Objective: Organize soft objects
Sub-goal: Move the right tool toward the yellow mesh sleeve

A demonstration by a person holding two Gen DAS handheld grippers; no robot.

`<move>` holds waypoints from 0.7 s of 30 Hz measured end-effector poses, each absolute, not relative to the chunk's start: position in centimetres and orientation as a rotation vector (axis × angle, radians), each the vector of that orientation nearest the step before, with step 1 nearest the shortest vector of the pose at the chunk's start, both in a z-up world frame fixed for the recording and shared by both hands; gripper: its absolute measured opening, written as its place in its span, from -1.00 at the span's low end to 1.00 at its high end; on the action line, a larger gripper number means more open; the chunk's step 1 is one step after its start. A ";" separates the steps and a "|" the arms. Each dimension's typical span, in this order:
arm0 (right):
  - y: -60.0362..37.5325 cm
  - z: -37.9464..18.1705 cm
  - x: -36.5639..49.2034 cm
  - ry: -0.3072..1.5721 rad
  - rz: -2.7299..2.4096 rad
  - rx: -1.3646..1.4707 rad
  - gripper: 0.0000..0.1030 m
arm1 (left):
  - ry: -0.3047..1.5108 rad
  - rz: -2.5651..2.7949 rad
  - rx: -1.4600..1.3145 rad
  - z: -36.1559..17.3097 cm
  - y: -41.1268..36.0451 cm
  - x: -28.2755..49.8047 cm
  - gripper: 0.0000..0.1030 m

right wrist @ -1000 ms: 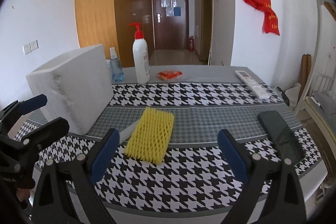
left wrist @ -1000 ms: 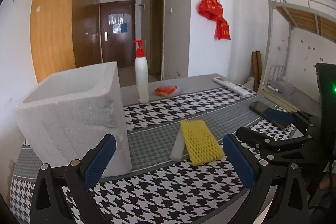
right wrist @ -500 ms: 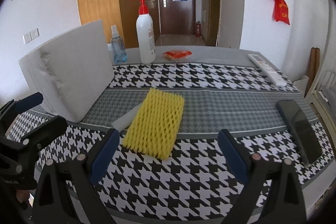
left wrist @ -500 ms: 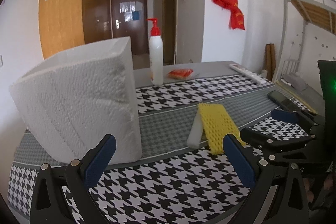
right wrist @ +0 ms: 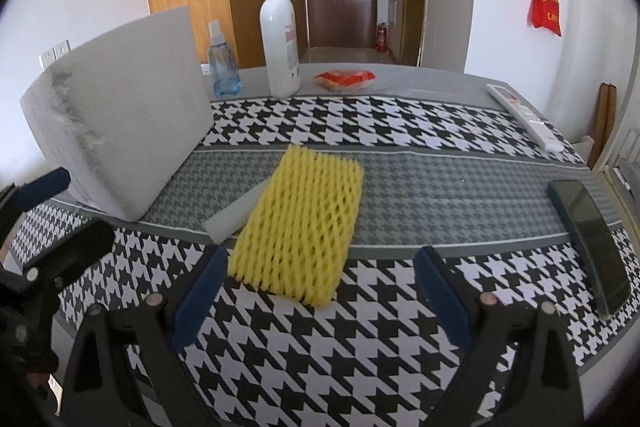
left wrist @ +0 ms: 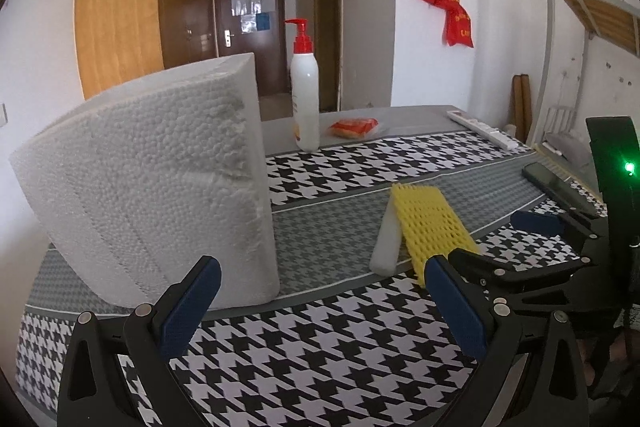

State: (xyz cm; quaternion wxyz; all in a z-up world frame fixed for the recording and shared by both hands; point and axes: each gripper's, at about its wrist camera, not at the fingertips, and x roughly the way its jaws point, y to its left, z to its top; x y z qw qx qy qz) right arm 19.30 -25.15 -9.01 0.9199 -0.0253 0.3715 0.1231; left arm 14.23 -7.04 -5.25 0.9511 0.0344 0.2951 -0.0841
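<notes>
Both grippers sit lower and closer than a second ago: left gripper (left wrist: 320, 301) faces the styrofoam box (left wrist: 160, 183), right gripper (right wrist: 320, 291) faces the yellow foam net (right wrist: 300, 223) on the counter (right wrist: 420, 187). Jaws wide open, empty. White foam strip (right wrist: 236, 213) partly hidden under the net; box opening out of sight.

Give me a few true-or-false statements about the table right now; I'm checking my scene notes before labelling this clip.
1. The yellow foam net lies flat on the houndstooth cloth. True.
2. The right gripper is shut on the net. False: its jaws stand open, with the net ahead of them.
3. A white foam strip lies partly under the net's left edge. True.
4. The pump bottle has a blue pump. False: it is red.
5. The left gripper holds the white polystyrene box. False: it is open and empty.
</notes>
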 end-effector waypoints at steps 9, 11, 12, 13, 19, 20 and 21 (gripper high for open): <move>-24.4 -9.7 20.2 0.795 0.258 -0.075 0.87 | 0.617 -0.141 0.055 -5.5 -6.2 14.8 0.98; -24.3 -9.8 20.3 0.804 0.258 -0.083 0.79 | 0.625 -0.140 0.053 -5.6 -6.1 14.9 0.98; -24.3 -9.9 20.4 0.810 0.259 -0.084 0.76 | 0.625 -0.138 0.054 -5.6 -6.0 15.0 0.98; -24.3 -10.0 20.6 0.816 0.261 -0.084 0.72 | 0.624 -0.139 0.054 -5.7 -6.0 15.0 0.98; -24.0 -10.5 21.2 0.841 0.259 -0.098 0.51 | 0.626 -0.137 0.050 -5.7 -5.9 15.0 0.98; -23.9 -10.6 21.3 0.842 0.261 -0.099 0.48 | 0.625 -0.138 0.050 -5.7 -6.0 15.1 0.98; -23.8 -10.6 21.4 0.843 0.262 -0.102 0.47 | 0.625 -0.138 0.049 -5.8 -5.9 15.1 0.98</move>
